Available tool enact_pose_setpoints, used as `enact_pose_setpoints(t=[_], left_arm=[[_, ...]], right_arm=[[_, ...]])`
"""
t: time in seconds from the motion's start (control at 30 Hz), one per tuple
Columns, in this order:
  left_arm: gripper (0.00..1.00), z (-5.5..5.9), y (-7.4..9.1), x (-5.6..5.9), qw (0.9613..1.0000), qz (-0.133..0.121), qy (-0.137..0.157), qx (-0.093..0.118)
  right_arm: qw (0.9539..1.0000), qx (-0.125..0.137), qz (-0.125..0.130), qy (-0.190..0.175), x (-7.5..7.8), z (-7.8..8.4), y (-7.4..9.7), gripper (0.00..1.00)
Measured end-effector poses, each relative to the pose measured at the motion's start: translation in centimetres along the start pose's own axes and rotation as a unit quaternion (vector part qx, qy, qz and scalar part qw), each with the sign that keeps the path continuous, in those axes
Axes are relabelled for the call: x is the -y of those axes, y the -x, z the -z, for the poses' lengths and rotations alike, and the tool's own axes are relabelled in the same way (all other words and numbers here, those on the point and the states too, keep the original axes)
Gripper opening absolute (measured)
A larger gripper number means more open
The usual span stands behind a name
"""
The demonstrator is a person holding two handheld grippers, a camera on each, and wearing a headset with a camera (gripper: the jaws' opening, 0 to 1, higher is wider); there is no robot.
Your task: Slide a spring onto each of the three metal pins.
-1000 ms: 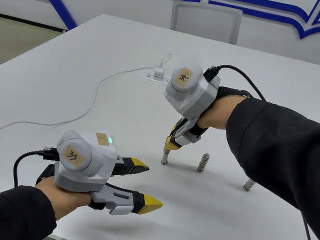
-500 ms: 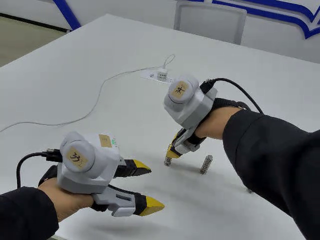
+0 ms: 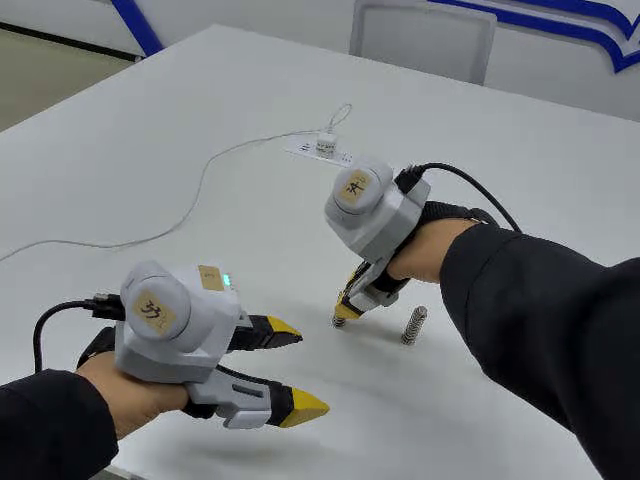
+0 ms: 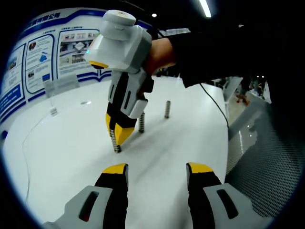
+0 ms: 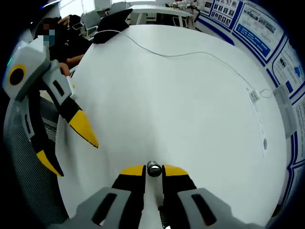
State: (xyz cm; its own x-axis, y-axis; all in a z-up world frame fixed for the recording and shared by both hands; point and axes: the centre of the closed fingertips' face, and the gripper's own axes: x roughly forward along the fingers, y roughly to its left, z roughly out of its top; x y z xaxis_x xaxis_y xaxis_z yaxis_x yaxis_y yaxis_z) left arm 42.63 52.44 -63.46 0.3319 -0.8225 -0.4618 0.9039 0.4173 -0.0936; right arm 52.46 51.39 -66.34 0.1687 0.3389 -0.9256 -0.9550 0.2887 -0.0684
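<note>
My right gripper (image 3: 346, 312) points down at the white table (image 3: 200, 120), shut on a small metal spring (image 3: 338, 321) that stands upright on a pin. Seen from above, the spring's round top (image 5: 153, 169) sits between the yellow tips of the right gripper (image 5: 153, 172). The left gripper view shows that spring (image 4: 114, 144) below the right gripper (image 4: 120, 135), with two more upright springs (image 4: 141, 123) (image 4: 167, 109) behind it. One of these springs (image 3: 413, 325) stands beside my sleeve. My left gripper (image 3: 295, 367) (image 4: 157, 169) hovers open, holding nothing, to the left of the springs.
A white cable (image 3: 190, 205) runs across the table to a small adapter on a paper label (image 3: 322, 148). A chair (image 3: 425, 40) stands at the far edge. The open left gripper (image 5: 71, 129) shows to the left of the right gripper's tips.
The right gripper has sunk lower with the spring, towards the table. My sleeve now hides the third spring in the head view. The left gripper has barely moved.
</note>
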Motion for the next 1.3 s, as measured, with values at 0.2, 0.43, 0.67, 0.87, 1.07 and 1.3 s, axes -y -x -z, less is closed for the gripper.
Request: enact_pose_setpoints(t=[0.2,0.43,0.67,0.87,1.07,1.3], left_arm=[[0.5,0.1,0.0,0.0,1.0,0.0,-0.001,-0.003],[0.5,0.2,-0.1,0.2,1.0,0.001,-0.005,-0.008],[0.5,0.3,-0.1,0.2,0.9999,0.001,-0.006,-0.01],[0.5,0.3,-0.1,0.2,0.9999,0.0,-0.006,-0.01],[0.5,0.3,-0.1,0.3,0.9999,0.002,-0.006,-0.011],[0.5,0.3,-0.1,0.2,0.9999,0.001,-0.004,-0.01]], right_arm=[[0.9999,0.01,0.007,-0.003,0.2,0.3,0.9,0.18],[0.9992,0.032,0.021,-0.013,0.8,1.1,2.5,0.21],[0.9971,0.057,0.04,-0.03,1.4,2.5,4.0,0.25],[0.9939,0.079,0.058,-0.051,2.1,3.8,5.4,0.27],[0.9916,0.088,0.069,-0.064,2.2,5.3,6.3,0.31],[0.9868,0.108,0.086,-0.084,2.6,7.1,7.6,0.35]])
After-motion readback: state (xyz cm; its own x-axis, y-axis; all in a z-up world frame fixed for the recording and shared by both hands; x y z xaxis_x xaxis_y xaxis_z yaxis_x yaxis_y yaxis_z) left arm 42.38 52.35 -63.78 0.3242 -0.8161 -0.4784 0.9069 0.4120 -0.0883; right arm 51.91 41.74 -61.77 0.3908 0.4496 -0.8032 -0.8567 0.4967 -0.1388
